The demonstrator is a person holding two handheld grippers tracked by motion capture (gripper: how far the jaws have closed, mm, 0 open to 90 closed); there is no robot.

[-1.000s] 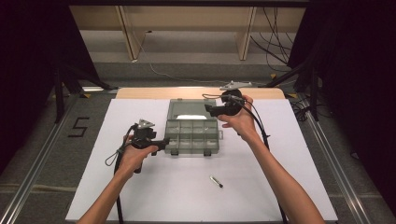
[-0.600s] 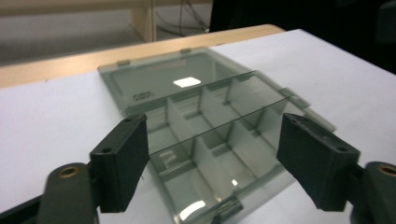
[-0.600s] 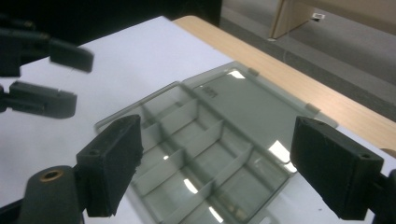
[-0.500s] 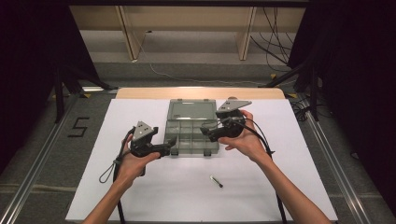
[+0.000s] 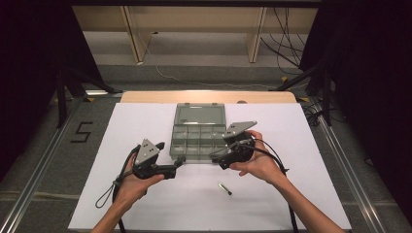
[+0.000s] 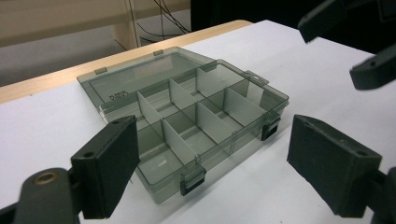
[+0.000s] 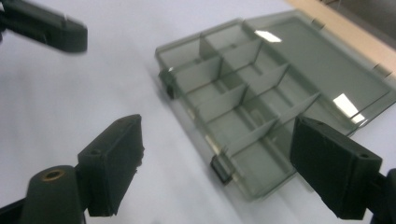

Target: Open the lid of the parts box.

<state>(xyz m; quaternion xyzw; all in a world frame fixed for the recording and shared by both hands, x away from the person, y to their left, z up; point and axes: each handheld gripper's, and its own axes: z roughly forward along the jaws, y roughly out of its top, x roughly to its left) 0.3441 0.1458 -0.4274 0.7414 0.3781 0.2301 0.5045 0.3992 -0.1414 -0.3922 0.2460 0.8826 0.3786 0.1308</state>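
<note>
A smoky clear plastic organiser box [image 5: 198, 141] lies on the white table sheet [image 5: 291, 160], its lid [image 5: 199, 113] folded flat open behind it. Its divided compartments [image 6: 187, 121] [image 7: 243, 100] look empty. My left gripper [image 5: 180, 161] hovers at the box's near left corner, open, with nothing between its jaws [image 6: 215, 168]. At the near right corner my right gripper [image 5: 214, 156] is likewise open and empty [image 7: 224, 163]. The two point at each other across the box's front latches. A small thin dark stick [image 5: 224, 189] lies on the sheet nearer the person.
A wooden table edge [image 5: 209, 96] runs behind the lid. Metal rails [image 5: 340, 160] flank the table, and shelving legs and cables stand beyond it. A "5" marking [image 5: 81, 131] is on the floor at the left.
The right gripper came back from the lid's far right corner to the box's near right corner. The left gripper also drew a little toward the person. The box has stayed put.
</note>
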